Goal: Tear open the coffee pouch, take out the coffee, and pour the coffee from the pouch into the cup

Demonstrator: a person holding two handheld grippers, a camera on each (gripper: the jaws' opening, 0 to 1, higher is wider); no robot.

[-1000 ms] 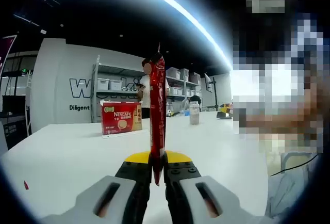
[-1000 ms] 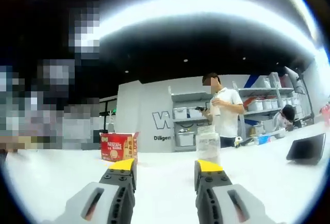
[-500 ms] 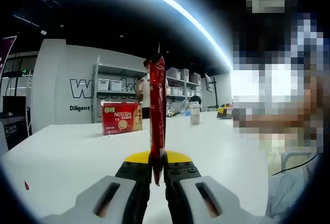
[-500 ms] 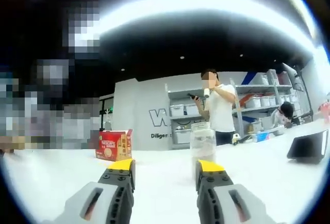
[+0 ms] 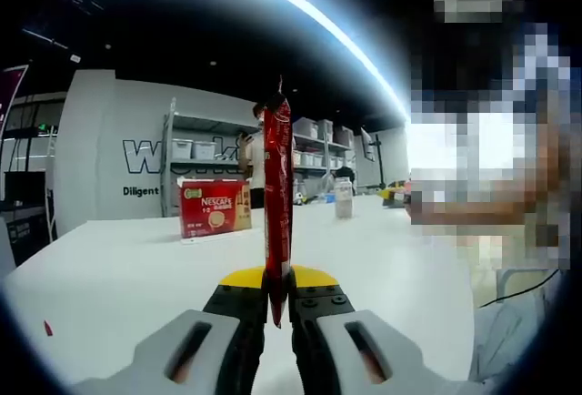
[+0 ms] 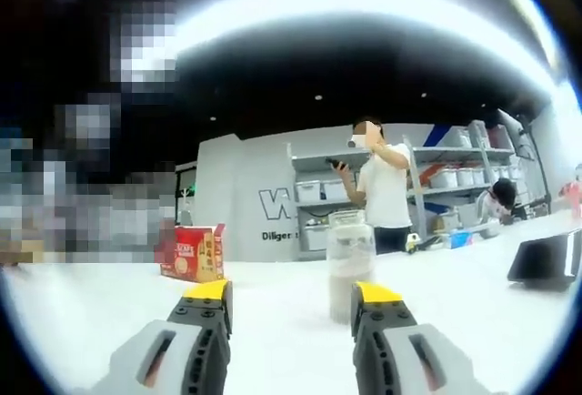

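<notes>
Left gripper view: left gripper (image 5: 277, 297) clamped on a red coffee pouch (image 5: 277, 204), held upright between the jaws above the white table (image 5: 109, 272). Red box (image 5: 215, 208) farther off to the left, clear cup (image 5: 343, 199) far to the right, shelves (image 5: 195, 154) against the back wall.

Right gripper view: right gripper (image 6: 290, 299) with jaws wide apart, gripping nothing. Cup (image 6: 351, 258) just beyond the right jaw, standing on the table. Box (image 6: 192, 252) far left. Person (image 6: 382, 195) standing by the shelves, dark tablet (image 6: 546, 257) at far right.
</notes>
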